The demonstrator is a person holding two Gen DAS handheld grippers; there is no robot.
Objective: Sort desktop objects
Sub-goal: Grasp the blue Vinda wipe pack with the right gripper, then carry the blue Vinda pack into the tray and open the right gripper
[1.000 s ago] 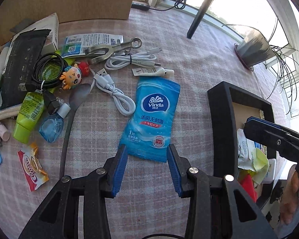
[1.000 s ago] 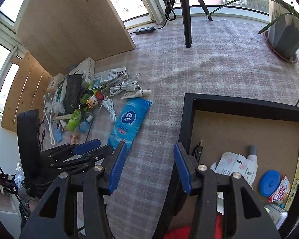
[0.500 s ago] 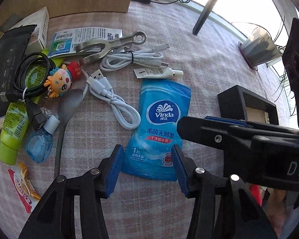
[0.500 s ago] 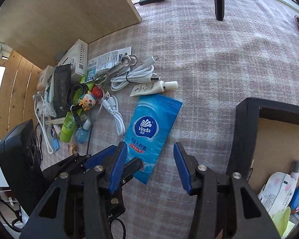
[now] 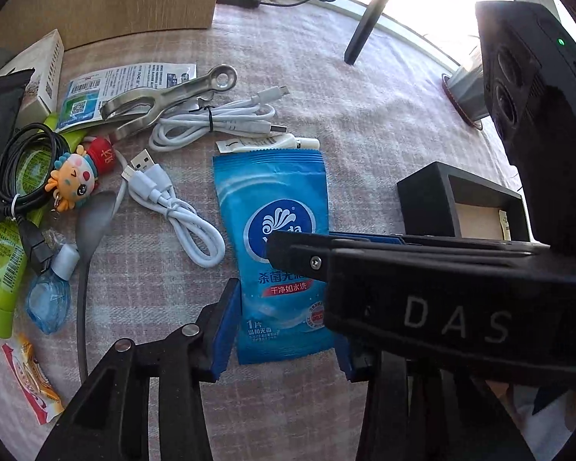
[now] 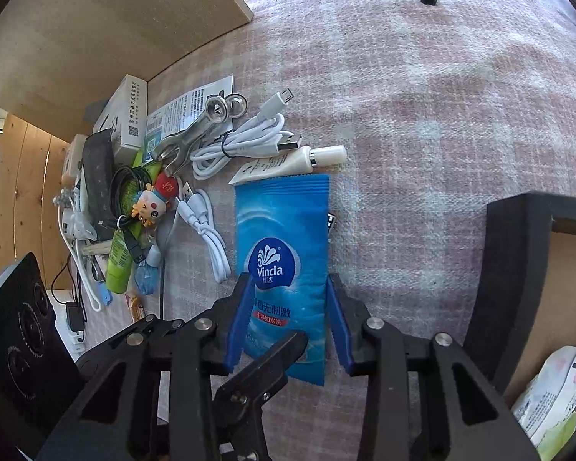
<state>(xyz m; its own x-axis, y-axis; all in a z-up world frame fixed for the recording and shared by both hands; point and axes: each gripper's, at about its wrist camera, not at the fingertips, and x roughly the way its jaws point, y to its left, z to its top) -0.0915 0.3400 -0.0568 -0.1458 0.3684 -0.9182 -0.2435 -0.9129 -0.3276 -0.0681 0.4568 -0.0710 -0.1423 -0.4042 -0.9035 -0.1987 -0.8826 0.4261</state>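
Observation:
A blue Vinda wet-wipe packet point(image 5: 276, 207) point(image 6: 284, 230) lies flat on the checked tablecloth. My left gripper point(image 5: 286, 342) straddles its near end. The left pad is at the packet's edge, and the right pad is mostly hidden under the other tool. Its jaws are closing with the packet between them. My right gripper point(image 6: 290, 320) comes down over the packet's lower half with a blue pad at each long edge. Its jaws are closing too. The right gripper's fingers point(image 5: 307, 257) cross over the packet. One of the left gripper's fingers point(image 6: 280, 357) lies across the packet's near end.
A black box point(image 5: 422, 199) point(image 6: 510, 269) on the right holds several packets. Left of the packet are white cables point(image 5: 211, 123), metal tongs point(image 5: 165, 96), a small white tube point(image 5: 268, 144), a cartoon keychain point(image 5: 73, 180), a spoon point(image 5: 92, 223) and a green tube point(image 5: 4, 269). A wooden board point(image 6: 115, 38) stands behind.
My right gripper swung from over the black box to the blue packet, came down and narrowed its jaws. The left gripper edged closer to the packet's near end.

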